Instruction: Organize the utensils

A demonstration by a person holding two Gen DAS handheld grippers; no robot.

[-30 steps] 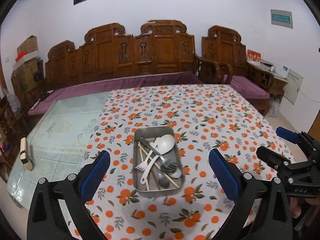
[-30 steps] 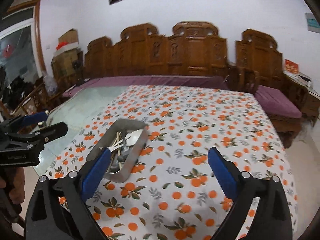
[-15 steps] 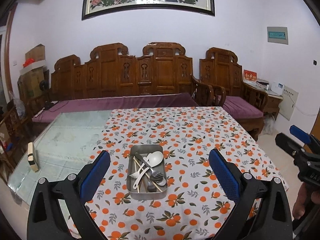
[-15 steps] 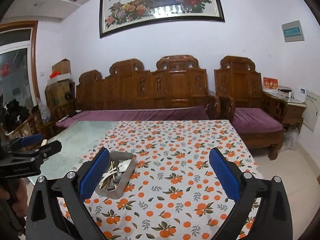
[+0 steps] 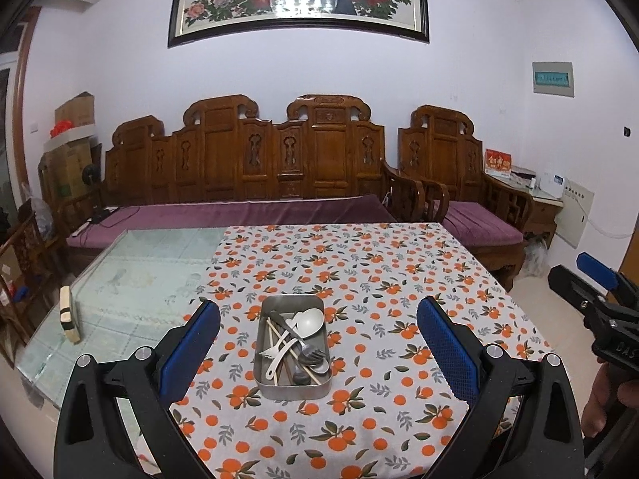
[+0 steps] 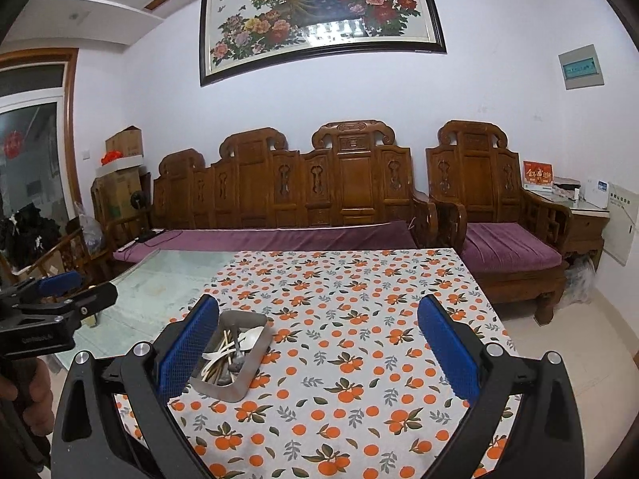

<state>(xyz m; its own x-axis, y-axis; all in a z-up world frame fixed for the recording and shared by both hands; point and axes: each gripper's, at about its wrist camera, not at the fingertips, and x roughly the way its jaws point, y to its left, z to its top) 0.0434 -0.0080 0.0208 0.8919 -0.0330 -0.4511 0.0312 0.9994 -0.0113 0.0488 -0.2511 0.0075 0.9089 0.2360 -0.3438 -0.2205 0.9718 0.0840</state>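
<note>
On the table (image 5: pixel 459 279), toward its near edge and roughly midway between the left and right edges, sits a metal tray (image 5: pixel 293 389) with all the visible utensils piled inside it. Nothing lies loose on the cloth (image 5: pixel 359 263) around it, so the gathering looks done, or not yet undone. If the job means sorting by kind, that part is left, since the pieces cross one another in a heap.

Both claws are held back above the near edge, clear of the tray. The left gripper (image 5: pixel 318 349) has its jaws wide apart and holds nothing; the tray shows between its blue pads. The right gripper (image 6: pixel 318 345) is likewise spread and empty, with the tray just inside its left pad.

The tray is a shallow rectangle of dull steel with rounded corners and low walls. Inside are a pale plastic spoon (image 5: pixel 309 322) with a broad round bowl, a white fork (image 5: pixel 276 353), thin wooden chopsticks (image 5: pixel 275 343) and darker metal pieces (image 5: pixel 313 361) that I cannot tell apart. The cloth is smooth and printed with oranges and leaves; it covers the right part of the table, leaving bare glass (image 5: pixel 131 275) on the left.
</note>
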